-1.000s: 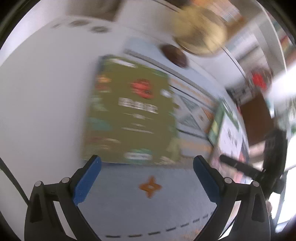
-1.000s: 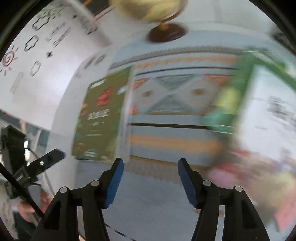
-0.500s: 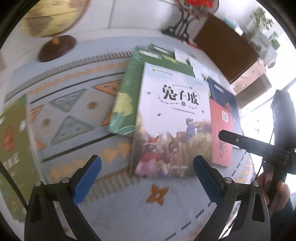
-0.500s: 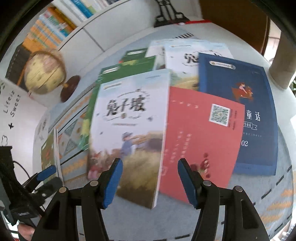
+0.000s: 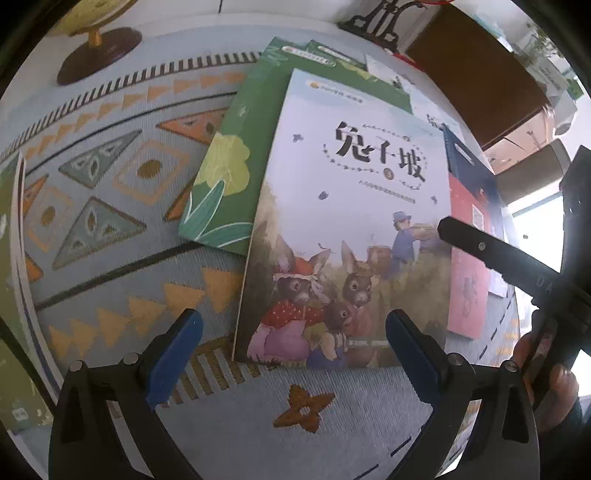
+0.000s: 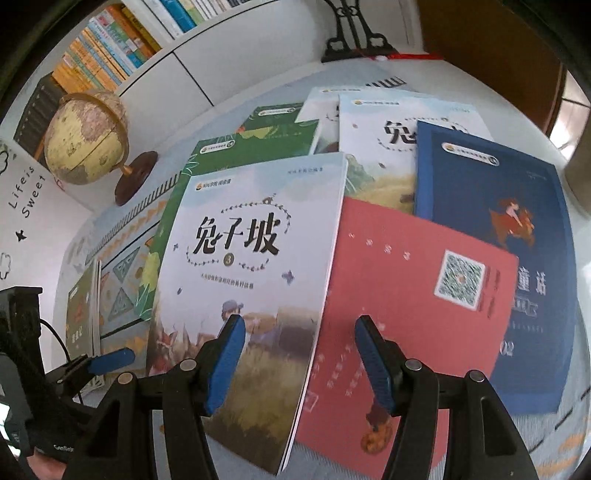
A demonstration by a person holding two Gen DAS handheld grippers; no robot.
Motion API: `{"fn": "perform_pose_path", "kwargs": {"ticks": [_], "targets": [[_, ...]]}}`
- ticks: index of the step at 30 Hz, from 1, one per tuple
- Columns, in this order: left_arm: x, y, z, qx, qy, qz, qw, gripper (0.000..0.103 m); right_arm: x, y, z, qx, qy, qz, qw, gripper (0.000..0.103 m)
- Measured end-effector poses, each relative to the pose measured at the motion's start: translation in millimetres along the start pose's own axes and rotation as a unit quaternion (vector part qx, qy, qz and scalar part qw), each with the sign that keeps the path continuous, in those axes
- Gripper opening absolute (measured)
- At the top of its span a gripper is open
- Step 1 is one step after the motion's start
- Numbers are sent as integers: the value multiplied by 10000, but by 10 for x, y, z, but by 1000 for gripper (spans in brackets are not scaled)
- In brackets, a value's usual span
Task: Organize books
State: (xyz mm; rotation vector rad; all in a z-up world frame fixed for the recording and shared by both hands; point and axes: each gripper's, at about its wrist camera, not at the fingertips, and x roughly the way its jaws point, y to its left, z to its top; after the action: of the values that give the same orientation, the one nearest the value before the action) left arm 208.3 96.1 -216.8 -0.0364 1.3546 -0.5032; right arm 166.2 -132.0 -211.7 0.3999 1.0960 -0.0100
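Several books lie overlapped on a patterned mat [image 5: 110, 229]. A white rabbit-cover book [image 5: 351, 221] [image 6: 251, 258] is on top, over a green book [image 5: 236, 166] [image 6: 255, 147]. A red book [image 6: 413, 295] and a blue book [image 6: 498, 221] lie to its right, with a second white book [image 6: 380, 147] behind. An olive book [image 6: 83, 310] lies apart at the left. My left gripper [image 5: 291, 332] is open above the rabbit book's near edge. My right gripper [image 6: 301, 328] is open and empty above the seam between the rabbit book and the red book.
A globe [image 6: 88, 144] on a dark base stands at the mat's far left. A black ornate stand [image 6: 354, 33] and a brown cabinet [image 5: 472, 66] are behind the books. A full bookshelf [image 6: 110, 48] runs along the back wall. A hand [image 5: 554, 387] holds the right gripper.
Both grippers swung from the olive book at the left over to the book pile, then closed in on the rabbit book. Their jaws have kept the same width.
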Motion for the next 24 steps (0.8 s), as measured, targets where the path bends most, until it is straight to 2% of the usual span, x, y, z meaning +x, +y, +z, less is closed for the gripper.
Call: {"fn": "perform_pose_path", "kwargs": {"ticks": [4, 8, 11, 16, 19, 23, 24], "targets": [[62, -36, -23, -59, 22, -64, 10000, 99, 16, -26, -1, -18, -166, 118, 9998, 60], [118, -163, -7, 73, 62, -98, 9999, 100, 31, -43, -14, 80, -94, 396, 9991, 38], [133, -251, -25, 117, 107, -59, 9999, 100, 14, -88, -12, 237, -83, 525, 9983, 36], [148, -335, -37, 6, 128, -366, 9992, 100, -34, -266, 28, 649, -51, 843, 9943, 34], [166, -391, -30, -100, 107, -421, 9990, 100, -54, -338, 46, 775, -8, 1002, 9919, 34], [213, -439, 12, -223, 96, -469, 9986, 100, -131, -531, 77, 1340, -83, 1780, 9748, 34], [225, -450, 25, -253, 88, -521, 9983, 100, -138, -559, 86, 1420, -92, 1848, 9724, 34]]}}
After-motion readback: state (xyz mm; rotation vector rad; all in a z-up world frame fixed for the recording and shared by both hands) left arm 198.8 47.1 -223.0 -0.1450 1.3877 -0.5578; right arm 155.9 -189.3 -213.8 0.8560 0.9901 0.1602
